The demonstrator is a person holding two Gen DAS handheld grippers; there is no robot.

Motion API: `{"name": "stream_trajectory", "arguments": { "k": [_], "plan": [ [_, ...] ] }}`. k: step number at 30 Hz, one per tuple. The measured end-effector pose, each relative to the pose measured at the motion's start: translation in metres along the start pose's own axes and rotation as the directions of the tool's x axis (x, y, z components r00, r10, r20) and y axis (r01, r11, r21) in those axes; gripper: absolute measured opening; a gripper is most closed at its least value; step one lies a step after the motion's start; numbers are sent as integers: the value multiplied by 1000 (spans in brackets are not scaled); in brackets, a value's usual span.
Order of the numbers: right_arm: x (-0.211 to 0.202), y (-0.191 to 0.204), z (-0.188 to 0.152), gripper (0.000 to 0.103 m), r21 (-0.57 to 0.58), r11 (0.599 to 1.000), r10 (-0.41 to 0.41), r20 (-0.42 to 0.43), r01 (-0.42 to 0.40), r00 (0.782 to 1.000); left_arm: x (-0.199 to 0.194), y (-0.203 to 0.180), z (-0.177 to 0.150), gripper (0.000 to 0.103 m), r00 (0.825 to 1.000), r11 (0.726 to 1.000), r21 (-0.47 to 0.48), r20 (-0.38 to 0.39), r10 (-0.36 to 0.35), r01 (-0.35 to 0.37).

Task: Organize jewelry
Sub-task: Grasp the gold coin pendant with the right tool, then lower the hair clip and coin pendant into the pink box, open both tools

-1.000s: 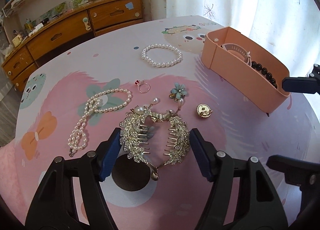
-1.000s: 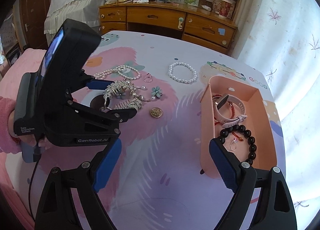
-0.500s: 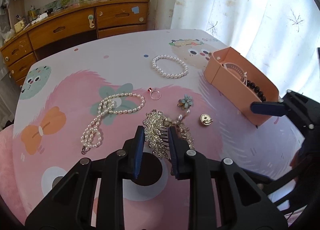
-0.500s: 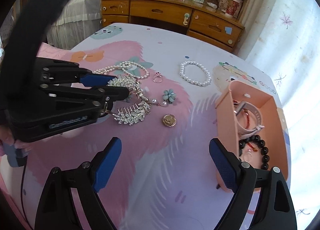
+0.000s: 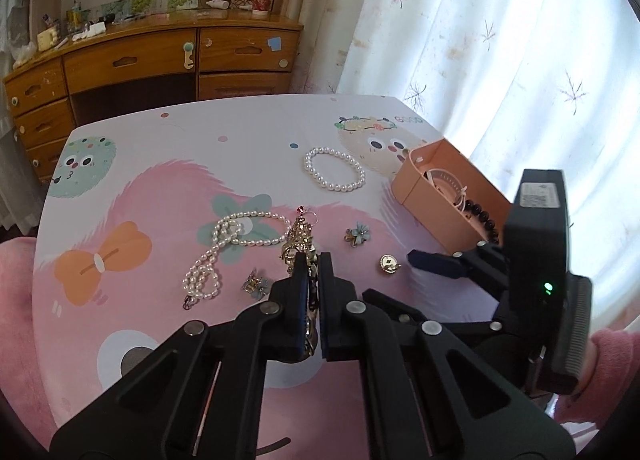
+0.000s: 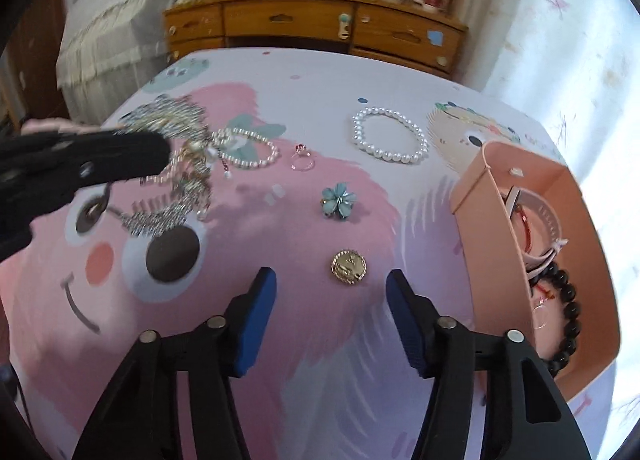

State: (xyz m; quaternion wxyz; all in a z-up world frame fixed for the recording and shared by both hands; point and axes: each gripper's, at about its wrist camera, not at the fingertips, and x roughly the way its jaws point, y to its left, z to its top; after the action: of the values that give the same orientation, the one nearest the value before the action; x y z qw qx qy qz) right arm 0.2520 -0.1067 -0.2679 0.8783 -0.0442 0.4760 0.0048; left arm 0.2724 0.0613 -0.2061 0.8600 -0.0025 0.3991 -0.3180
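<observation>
Jewelry is spread all over the cartoon-print worktop (image 6: 304, 100), and the big gold leaf hair comb (image 5: 301, 237) is the piece that's off it right now: the left tongs (image 5: 313, 260) are clamped tight on it, with the sparkly end poking out past the tips. In the right wrist view that comb looks blurry, dangling from the black fingers at far left.

The right tongs (image 6: 331, 288) are closing but nothing is pinched yet. The round gold brooch (image 6: 348, 266) lies flat on the worktop just ahead of the gap between the blue pads (image 6: 256, 320), not touched by either one.

Further out past the right tongs sits a teal flower clip (image 6: 339, 200), then a small ring with a red stone (image 6: 302, 159) and a round pearl bracelet (image 6: 390, 139). A long pearl strand (image 5: 230, 238) is looped up left of the left tongs, and there's a second little flower piece (image 5: 256, 283) right beside them.

Off to the right of the right tongs is the peach organizer box (image 6: 486, 260), which already has a pink watch (image 6: 540, 220) and a black bead bracelet (image 6: 570, 312) in it.
</observation>
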Motion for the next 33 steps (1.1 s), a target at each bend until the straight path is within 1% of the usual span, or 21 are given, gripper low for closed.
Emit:
{"name": "stream_trajectory", "arguments": {
  "k": [1,3,5,7,8,9,10,12,15,19,23,26,29,33],
  "plan": [
    [1,-1,1,47,22,1000,3,-1,-3,1000,-3,1,1,2,1000,1000,-6,3,-7,7],
    [3,-3,3,37,49,999,-5,2,5,1000,-9,4,2,2,1000,1000,-13,11,-20,20],
    [4,-3,6,34,63,998,-19,5,18,1000,-16,7,2,2,1000,1000,-14,17,-23,23],
    [6,-2,8,28,83,996,-34,13,32,999,-21,9,2,2,999,999,-12,20,-30,30],
    [6,0,9,22,91,995,-40,13,38,999,-24,11,1,2,999,1000,-12,25,-27,28],
    [7,1,9,18,93,995,-47,13,46,999,-27,13,0,2,999,1000,-11,33,-28,28],
    [7,4,10,18,93,994,-62,10,61,998,-30,14,0,2,999,1000,-11,38,-29,29],
    [8,8,10,18,105,993,-60,6,59,998,-35,17,-1,2,999,999,-9,39,-32,33],
    [6,11,13,18,168,985,-29,7,27,1000,-42,24,-2,2,998,999,-8,41,-39,39],
    [-8,26,17,18,210,977,18,62,-31,998,-56,31,-3,2,997,999,-14,48,-51,52],
    [-27,45,22,18,186,980,45,112,-66,993,-68,31,-4,2,997,999,-2,53,-47,47],
    [-43,52,25,18,171,980,78,136,-101,988,-76,25,-2,2,997,999,-5,61,-41,41],
    [-59,48,29,18,162,977,117,150,-142,982,-82,14,3,2,997,1000,-11,74,-14,15],
    [-87,30,35,18,143,980,115,176,-140,978,-91,-11,13,2,992,999,-43,125,18,-13]
  ]
}}
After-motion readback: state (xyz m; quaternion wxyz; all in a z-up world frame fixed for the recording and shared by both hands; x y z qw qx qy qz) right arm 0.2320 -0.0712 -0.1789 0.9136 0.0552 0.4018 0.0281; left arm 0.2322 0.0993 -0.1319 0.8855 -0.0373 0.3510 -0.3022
